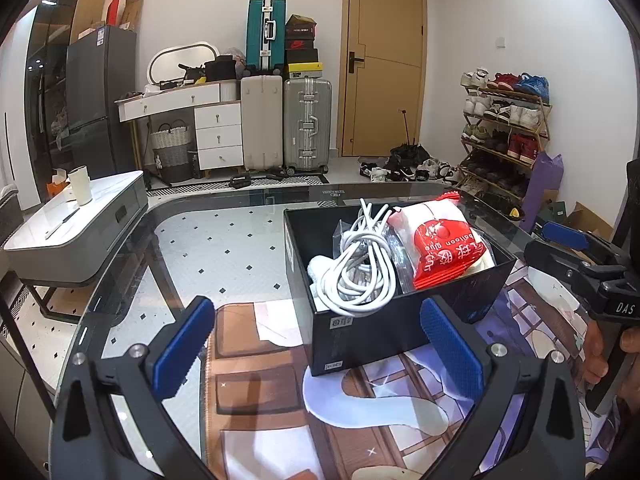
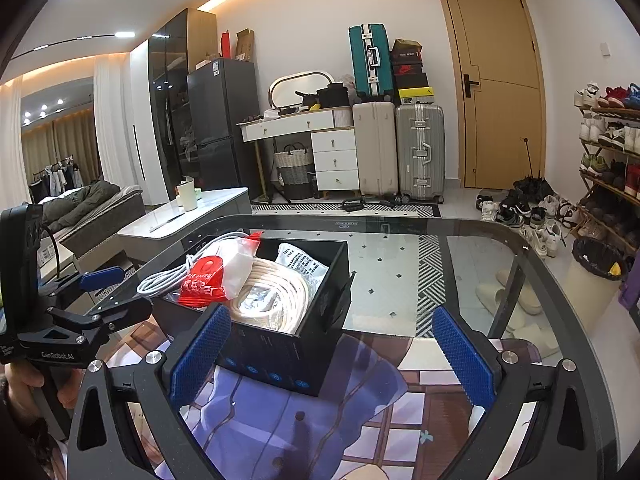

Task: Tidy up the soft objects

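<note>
The left claw (image 1: 316,352) hangs spread wide over the glass bench (image 1: 224,240), nothing between its blue pads (image 1: 184,348). Just ahead of it, slightly toward its right finger, stands a black box (image 1: 360,336) on a printed mat (image 1: 280,400) that covers the near part of the bench. Inside the box, on the side nearer the left finger, lies a coiled white cable (image 1: 360,276); beside it, toward the right finger, sits a red and white packet (image 1: 440,248) printed with the word "balloon", leaning against the box's far wall. Off past the right finger, the other claw shows at the frame edge, gripped by a hand (image 1: 600,356).

The right claw (image 2: 332,352) is likewise spread wide and empty, with the mat (image 2: 280,420) below it. The same box (image 2: 280,352) sits just ahead of its left finger, one corner pointing toward the claw. From this side a coil of cream rope (image 2: 280,300) fills the near part of the box, with a clear bag of printed paper (image 2: 300,260) behind it, and the red packet (image 2: 204,280) and white cable (image 2: 176,272) farther left, the cable spilling over the rim. Ahead of the right finger the bench glass (image 2: 400,272) is bare.
</note>
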Action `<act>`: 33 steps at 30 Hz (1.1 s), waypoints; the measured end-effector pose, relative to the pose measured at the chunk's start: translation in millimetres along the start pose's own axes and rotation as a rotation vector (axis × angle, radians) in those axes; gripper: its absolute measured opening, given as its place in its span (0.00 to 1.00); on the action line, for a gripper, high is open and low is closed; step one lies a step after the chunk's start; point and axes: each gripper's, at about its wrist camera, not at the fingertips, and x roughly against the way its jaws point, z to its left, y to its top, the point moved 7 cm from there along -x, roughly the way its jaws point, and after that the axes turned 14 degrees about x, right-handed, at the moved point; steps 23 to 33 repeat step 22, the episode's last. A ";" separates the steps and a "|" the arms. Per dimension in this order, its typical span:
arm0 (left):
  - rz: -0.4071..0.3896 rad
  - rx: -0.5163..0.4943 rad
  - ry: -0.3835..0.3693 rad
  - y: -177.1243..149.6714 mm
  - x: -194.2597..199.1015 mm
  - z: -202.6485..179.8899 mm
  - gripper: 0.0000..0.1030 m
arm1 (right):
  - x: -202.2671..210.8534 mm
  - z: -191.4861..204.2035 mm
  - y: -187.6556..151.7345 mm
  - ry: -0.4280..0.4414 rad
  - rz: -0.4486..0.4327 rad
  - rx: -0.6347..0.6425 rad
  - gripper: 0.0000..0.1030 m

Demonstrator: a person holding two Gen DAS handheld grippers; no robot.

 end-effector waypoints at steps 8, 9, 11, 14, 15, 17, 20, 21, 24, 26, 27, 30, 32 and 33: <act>-0.015 -0.027 0.009 -0.4 1.4 -5.8 1.00 | 0.1 2.9 1.9 -0.021 0.000 0.020 0.99; -0.016 -0.033 0.011 -0.9 1.4 -6.9 1.00 | 0.0 5.0 2.3 -0.026 0.000 0.033 0.99; -0.023 -0.040 0.013 -1.8 3.0 -7.9 1.00 | 0.0 8.2 2.7 -0.049 0.004 0.056 0.99; -0.026 -0.041 0.016 -2.0 3.6 -8.1 1.00 | 0.4 10.5 3.5 -0.059 0.001 0.071 0.99; -0.026 -0.040 0.015 -2.0 4.0 -7.9 1.00 | 0.9 10.2 3.3 -0.059 -0.001 0.069 0.99; -0.026 -0.040 0.016 -1.8 4.1 -8.0 1.00 | 2.0 8.8 2.9 -0.059 -0.006 0.059 0.99; -0.031 -0.045 0.018 -1.7 5.0 -8.4 1.00 | 2.0 7.7 2.2 -0.061 -0.005 0.052 0.99; -0.032 -0.047 0.019 -1.7 5.2 -8.8 1.00 | 2.0 8.4 2.1 -0.060 -0.003 0.053 0.99; -0.032 -0.051 0.019 -1.7 5.1 -9.7 1.00 | 2.4 8.5 2.2 -0.061 -0.004 0.054 0.99; -0.032 -0.051 0.019 -1.7 5.1 -9.7 1.00 | 2.4 8.5 2.2 -0.061 -0.004 0.054 0.99; -0.032 -0.051 0.019 -1.7 5.1 -9.7 1.00 | 2.4 8.5 2.2 -0.061 -0.004 0.054 0.99; -0.032 -0.051 0.019 -1.7 5.1 -9.7 1.00 | 2.4 8.5 2.2 -0.061 -0.004 0.054 0.99; -0.032 -0.051 0.019 -1.7 5.1 -9.7 1.00 | 2.4 8.5 2.2 -0.061 -0.004 0.054 0.99; -0.032 -0.051 0.019 -1.7 5.1 -9.7 1.00 | 2.4 8.5 2.2 -0.061 -0.004 0.054 0.99</act>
